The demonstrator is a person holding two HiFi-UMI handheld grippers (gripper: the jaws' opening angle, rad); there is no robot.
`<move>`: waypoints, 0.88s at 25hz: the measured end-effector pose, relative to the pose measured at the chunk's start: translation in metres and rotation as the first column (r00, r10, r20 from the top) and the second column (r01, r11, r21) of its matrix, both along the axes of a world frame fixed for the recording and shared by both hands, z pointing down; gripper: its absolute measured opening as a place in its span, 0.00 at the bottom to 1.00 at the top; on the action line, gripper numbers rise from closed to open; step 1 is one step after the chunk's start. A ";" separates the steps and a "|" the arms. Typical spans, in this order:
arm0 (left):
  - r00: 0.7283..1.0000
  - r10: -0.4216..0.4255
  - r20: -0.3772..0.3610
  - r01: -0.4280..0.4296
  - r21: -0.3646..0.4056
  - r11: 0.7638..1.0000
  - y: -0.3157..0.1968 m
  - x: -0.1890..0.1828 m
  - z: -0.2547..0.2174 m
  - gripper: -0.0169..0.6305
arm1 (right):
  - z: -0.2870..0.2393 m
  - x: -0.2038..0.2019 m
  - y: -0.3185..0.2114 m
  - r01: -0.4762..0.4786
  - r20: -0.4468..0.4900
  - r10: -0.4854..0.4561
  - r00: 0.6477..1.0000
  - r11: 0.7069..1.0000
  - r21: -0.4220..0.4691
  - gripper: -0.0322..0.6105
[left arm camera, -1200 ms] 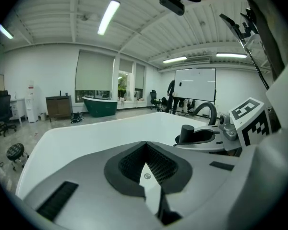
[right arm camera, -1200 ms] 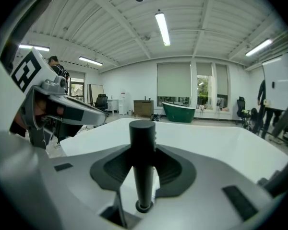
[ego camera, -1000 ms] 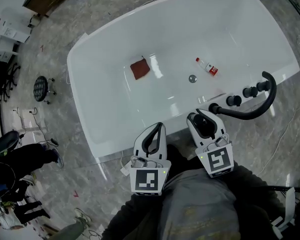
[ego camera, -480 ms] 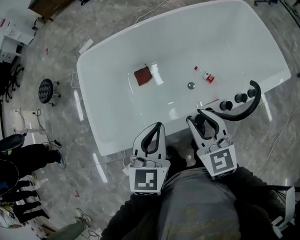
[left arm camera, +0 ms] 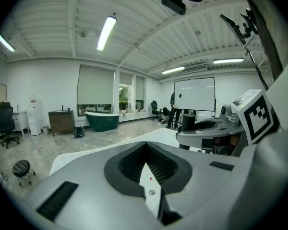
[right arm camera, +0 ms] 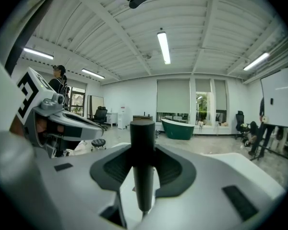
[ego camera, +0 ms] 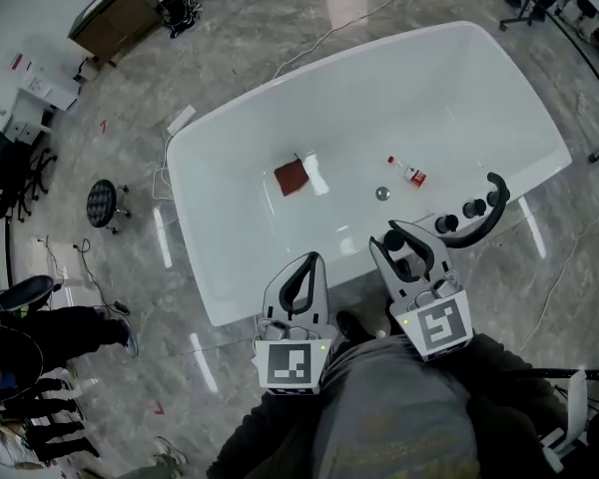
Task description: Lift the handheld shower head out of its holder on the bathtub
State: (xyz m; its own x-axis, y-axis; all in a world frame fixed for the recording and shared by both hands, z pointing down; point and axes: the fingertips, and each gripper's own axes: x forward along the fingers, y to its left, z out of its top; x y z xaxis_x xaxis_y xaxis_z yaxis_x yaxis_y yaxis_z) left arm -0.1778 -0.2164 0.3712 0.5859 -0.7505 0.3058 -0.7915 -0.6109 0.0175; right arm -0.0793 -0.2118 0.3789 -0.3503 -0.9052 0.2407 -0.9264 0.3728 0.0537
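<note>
White tub [ego camera: 225, 228] holds a red-brown cloth [ego camera: 291, 176], a small bottle [ego camera: 409, 174] and a drain [ego camera: 382, 194]; the cloth lies apart from the bottle, the drain near it; right gripper [ego camera: 404, 239] is closed on the black shower head [right arm camera: 143, 166], whose handle stands upright between the pads; in the head view its curved part runs to the right from this gripper, beside the knobs [ego camera: 459, 216] on the tub rim; whether it is lifted free I cannot tell; left gripper [ego camera: 313, 261] has its jaws together, nothing in them
</note>
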 end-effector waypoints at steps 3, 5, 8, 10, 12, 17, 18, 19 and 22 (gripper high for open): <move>1.000 0.004 -0.007 -0.004 0.025 1.000 -0.003 -0.007 -0.004 0.03 | -0.007 -0.009 -0.002 0.004 -0.014 -0.003 1.000 1.000 0.021 0.27; 0.999 0.021 -0.025 -0.020 0.043 0.999 -0.017 -0.010 -0.002 0.03 | -0.005 -0.015 -0.016 -0.003 -0.028 0.004 1.000 0.999 0.033 0.27; 0.999 0.032 -0.042 -0.030 0.063 0.998 -0.045 -0.017 -0.002 0.03 | 0.005 -0.027 -0.045 -0.004 -0.021 0.004 1.000 1.000 0.012 0.27; 0.999 0.020 -0.038 -0.018 0.068 0.998 -0.041 -0.016 -0.012 0.03 | -0.004 -0.032 -0.046 0.025 -0.007 -0.025 1.000 1.000 0.008 0.27; 0.998 0.030 -0.047 -0.026 0.068 0.997 -0.024 -0.002 -0.023 0.03 | -0.015 -0.024 -0.032 0.037 -0.011 -0.037 0.999 0.999 0.012 0.27; 0.996 0.066 -0.065 -0.062 0.068 0.996 -0.015 0.015 -0.034 0.03 | -0.025 -0.016 -0.021 0.028 -0.023 -0.028 0.999 1.000 0.012 0.27; 0.996 0.068 -0.065 -0.064 0.067 0.996 -0.015 0.015 -0.035 0.03 | -0.026 -0.016 -0.021 0.025 -0.023 -0.025 0.999 1.000 0.013 0.27; 0.995 0.071 -0.066 -0.066 0.067 0.996 -0.015 0.015 -0.035 0.03 | -0.026 -0.016 -0.022 0.022 -0.024 -0.022 0.999 1.000 0.013 0.27; 0.995 0.075 -0.068 -0.070 0.070 0.995 -0.014 0.014 -0.037 0.03 | -0.027 -0.015 -0.021 0.016 -0.026 -0.015 1.000 1.000 0.013 0.27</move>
